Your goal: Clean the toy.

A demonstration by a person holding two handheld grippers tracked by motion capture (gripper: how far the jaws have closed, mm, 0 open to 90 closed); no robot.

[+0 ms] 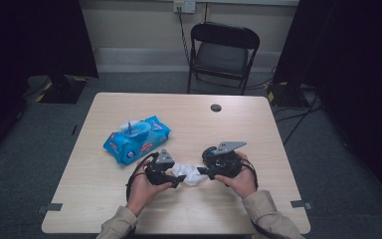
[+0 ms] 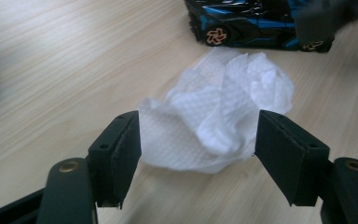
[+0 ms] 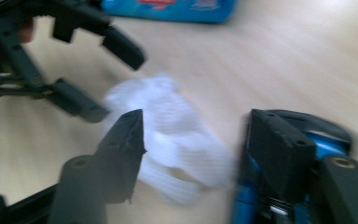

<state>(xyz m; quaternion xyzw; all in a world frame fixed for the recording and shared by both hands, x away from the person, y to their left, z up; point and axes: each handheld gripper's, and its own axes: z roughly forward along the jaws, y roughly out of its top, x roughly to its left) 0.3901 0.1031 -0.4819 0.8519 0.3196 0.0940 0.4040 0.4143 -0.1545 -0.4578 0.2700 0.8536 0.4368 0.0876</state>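
We are looking down on a pale wooden table (image 1: 104,199), going from the left of the frame to the right. At centre left a blue pack of wipes (image 1: 136,139) is lying with a sheet poking out of its top. Just below and right of it, the left gripper (image 1: 178,180) is pointing toward a crumpled white wipe (image 1: 190,174) at the middle of the frame. In the left gripper view its jaws are standing apart on either side of the wipe (image 2: 219,116), and the pads are not pressing on it. At centre right the right gripper (image 1: 202,171) is meeting the wipe from the other side. In the right gripper view, which is blurred, its jaws are standing wide with the wipe (image 3: 177,140) low between them and nothing clamped. A small blue and black toy car (image 3: 279,186) is sitting against the jaw at the lower right of that view.

We are judging the wipe to be very light, soft and limp, possibly damp, so it will likely fold and drag rather than lift as one piece. A raised fold at the top of the bunch looks the best place to pinch. The car looks stiff and could roll, so its body sides seem safest.
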